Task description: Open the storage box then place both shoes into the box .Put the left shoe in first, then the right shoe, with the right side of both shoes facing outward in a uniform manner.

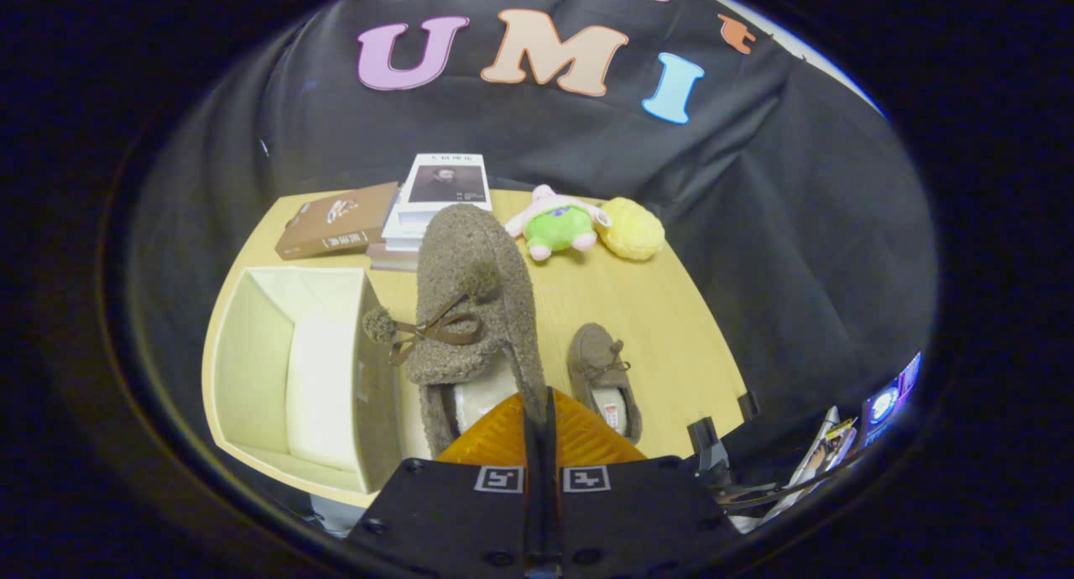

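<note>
My gripper (541,415) is pinching a fuzzy brown shoe (470,302) mid-frame, open cream storage box (252,352) sitting empty lower left, other shoe (600,369) lying right.

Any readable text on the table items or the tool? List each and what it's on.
Nothing is legible.
Brown book: cover print blurred.
White book: title too small to read.
Shoe on the table: insole mark too small to read.
Hand-held gripper, fingers shut on the lifted shoe: two square coded markers, no words.
</note>
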{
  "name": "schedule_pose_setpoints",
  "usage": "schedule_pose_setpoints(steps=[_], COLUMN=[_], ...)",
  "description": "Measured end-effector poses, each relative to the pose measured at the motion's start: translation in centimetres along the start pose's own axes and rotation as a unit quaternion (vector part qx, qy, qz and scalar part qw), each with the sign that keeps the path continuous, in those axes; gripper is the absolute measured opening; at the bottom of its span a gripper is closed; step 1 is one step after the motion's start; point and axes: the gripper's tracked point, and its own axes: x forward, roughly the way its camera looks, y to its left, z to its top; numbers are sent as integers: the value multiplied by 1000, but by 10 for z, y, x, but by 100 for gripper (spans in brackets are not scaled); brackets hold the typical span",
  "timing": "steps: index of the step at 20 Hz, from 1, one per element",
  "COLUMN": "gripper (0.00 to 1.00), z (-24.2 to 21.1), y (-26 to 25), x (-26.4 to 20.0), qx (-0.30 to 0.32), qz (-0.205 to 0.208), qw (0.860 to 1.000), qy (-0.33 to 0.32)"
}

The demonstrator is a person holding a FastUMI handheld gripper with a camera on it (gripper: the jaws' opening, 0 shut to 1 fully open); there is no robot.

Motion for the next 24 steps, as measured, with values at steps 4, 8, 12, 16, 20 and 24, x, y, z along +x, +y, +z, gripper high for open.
schedule_pose_setpoints(steps=[4, 8, 12, 16, 20, 24], gripper=[3, 3, 3, 3, 4, 4], z=[23, 29, 23, 7, -13, -41], y=[39, 102, 151, 185, 209, 226], x=[-30, -45, -41, -28, -4, 16], qx=[-11, -12, -20, -26, -48, -47], qz=[4, 43, 62, 64, 60, 54], qw=[1000, 999, 998, 996, 993, 988], qy=[-12, -6, 21, 53, 90, 134])
